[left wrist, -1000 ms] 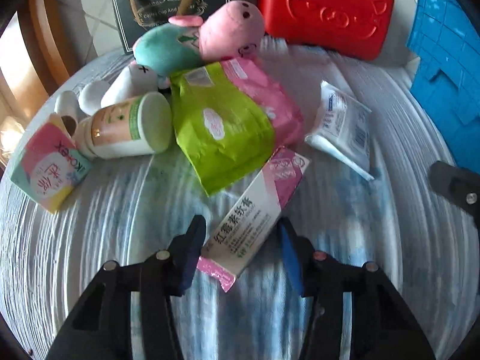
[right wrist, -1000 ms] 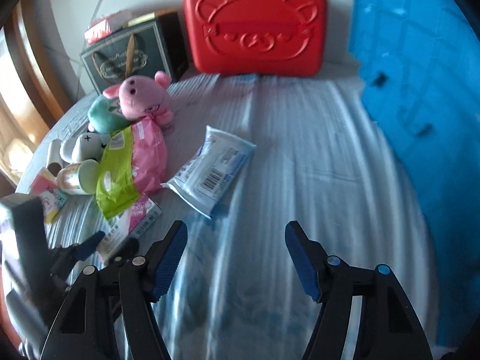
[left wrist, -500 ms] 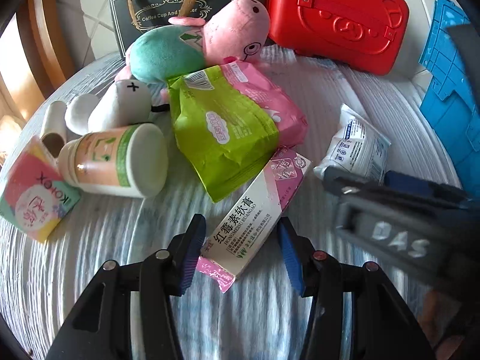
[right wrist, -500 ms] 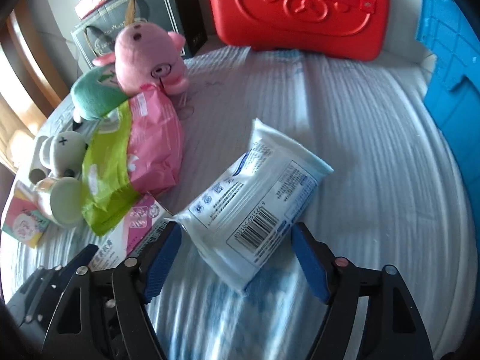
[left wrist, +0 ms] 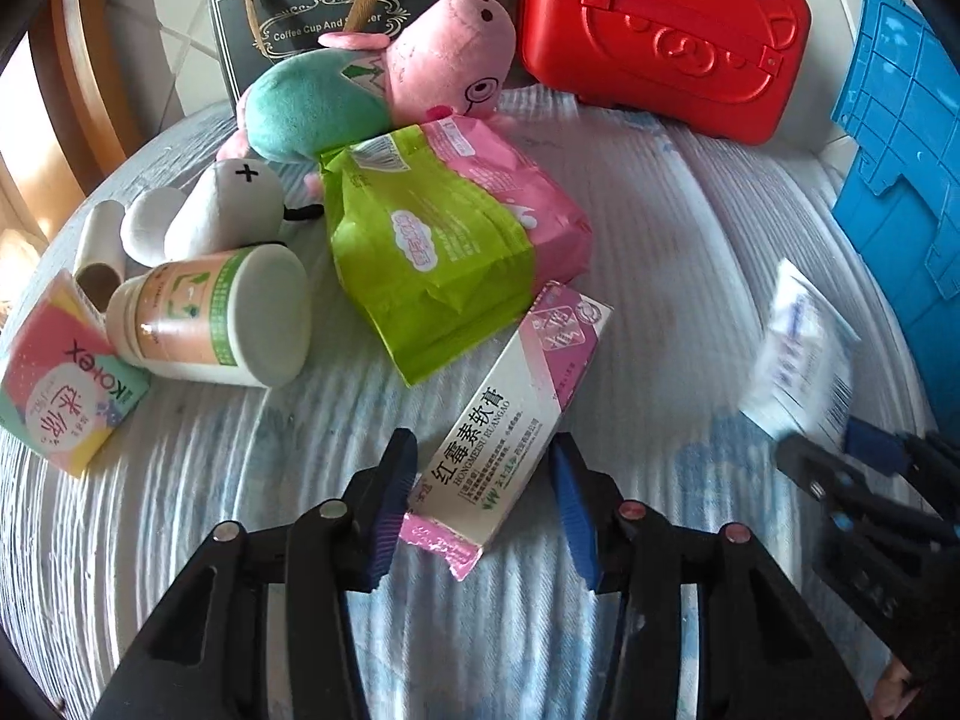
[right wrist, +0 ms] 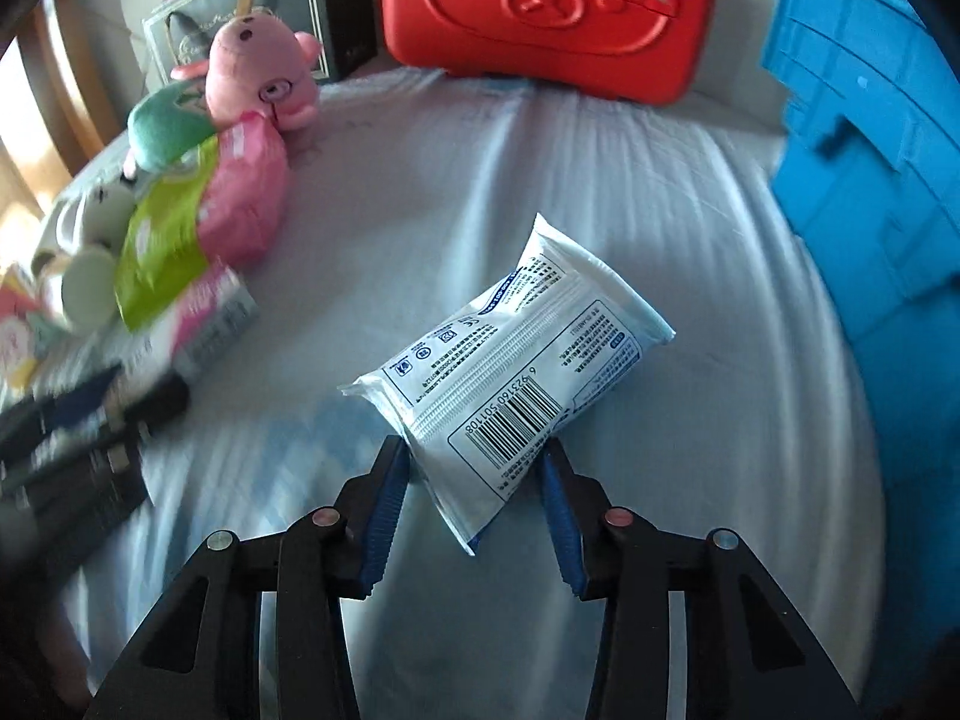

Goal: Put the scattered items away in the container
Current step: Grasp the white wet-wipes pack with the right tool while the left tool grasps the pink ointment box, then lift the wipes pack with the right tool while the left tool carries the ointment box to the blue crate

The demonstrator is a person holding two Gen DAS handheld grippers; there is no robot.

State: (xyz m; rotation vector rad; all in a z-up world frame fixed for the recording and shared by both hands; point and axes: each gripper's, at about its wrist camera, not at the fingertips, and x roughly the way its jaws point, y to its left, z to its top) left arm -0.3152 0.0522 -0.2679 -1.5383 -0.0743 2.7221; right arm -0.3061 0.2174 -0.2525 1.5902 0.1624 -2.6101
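Observation:
My right gripper point(right wrist: 474, 465) is shut on a white wipes pack point(right wrist: 516, 372) and holds it off the bed; the pack shows blurred at the right of the left wrist view point(left wrist: 798, 354). My left gripper point(left wrist: 483, 468) is open with its jaws on either side of a pink-and-white ointment box point(left wrist: 510, 420) lying on the striped bed. The blue container point(right wrist: 870, 180) stands at the right and also shows in the left wrist view point(left wrist: 906, 138).
A green pack point(left wrist: 420, 258), pink pack point(left wrist: 528, 198), pig plush point(left wrist: 384, 84), white plush point(left wrist: 222, 210), bottle point(left wrist: 222, 318), cardboard roll point(left wrist: 99, 252) and Kotex box point(left wrist: 60, 384) lie left. A red case point(left wrist: 660, 30) and black gift bag point(left wrist: 324, 18) stand behind.
My right gripper closed on the wipes pack and lifted it toward the right. My left gripper stayed open around the ointment box and edged slightly forward.

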